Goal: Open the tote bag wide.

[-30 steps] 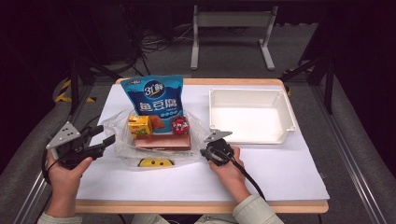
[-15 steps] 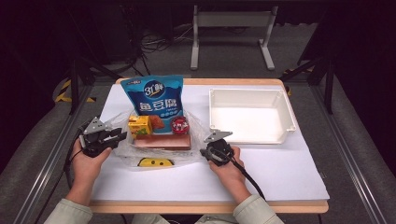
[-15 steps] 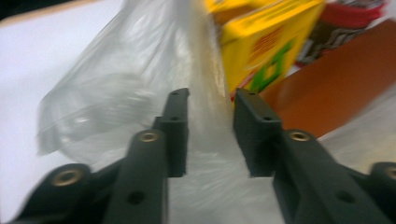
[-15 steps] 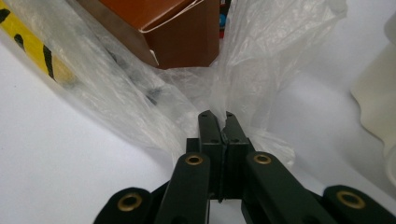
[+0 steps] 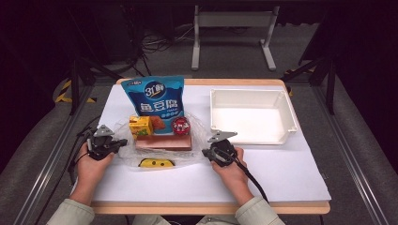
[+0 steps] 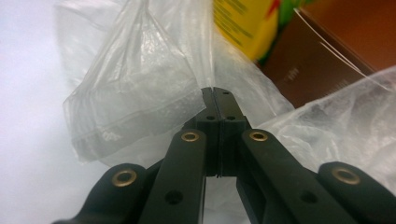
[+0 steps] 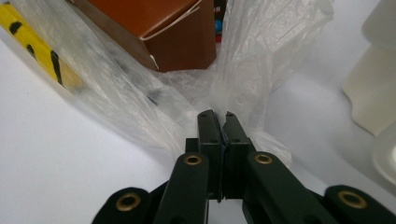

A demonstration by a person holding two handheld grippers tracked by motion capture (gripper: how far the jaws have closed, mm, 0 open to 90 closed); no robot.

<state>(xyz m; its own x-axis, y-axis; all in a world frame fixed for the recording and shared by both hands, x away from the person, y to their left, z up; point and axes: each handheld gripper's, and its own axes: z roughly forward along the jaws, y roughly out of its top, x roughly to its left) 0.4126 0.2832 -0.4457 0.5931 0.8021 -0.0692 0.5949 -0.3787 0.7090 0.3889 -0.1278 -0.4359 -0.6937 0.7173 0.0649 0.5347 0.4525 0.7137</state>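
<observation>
A clear plastic bag (image 5: 197,127) lies mid-table around a blue snack pouch (image 5: 154,96), a yellow carton (image 5: 140,126), a red can (image 5: 180,125), a brown box (image 5: 163,142) and a flat yellow item (image 5: 155,163). My left gripper (image 5: 123,143) is at the bag's left edge; its jaws have just been closing and now pinch the film (image 6: 140,93) at their tips (image 6: 213,91). My right gripper (image 5: 206,152) is shut on the bag's right edge, with film (image 7: 261,56) bunched above the tips (image 7: 222,113). The brown box (image 7: 154,32) sits just beyond.
A white tray (image 5: 286,105) stands at the right back of the white table cover, a short way from the right gripper. Both grippers' cables trail toward the near edge. A metal stand sits on the floor behind the table.
The left hand came down and in from the table's left edge to the bag, and its jaws went from open to shut on the film. The right hand stayed put.
</observation>
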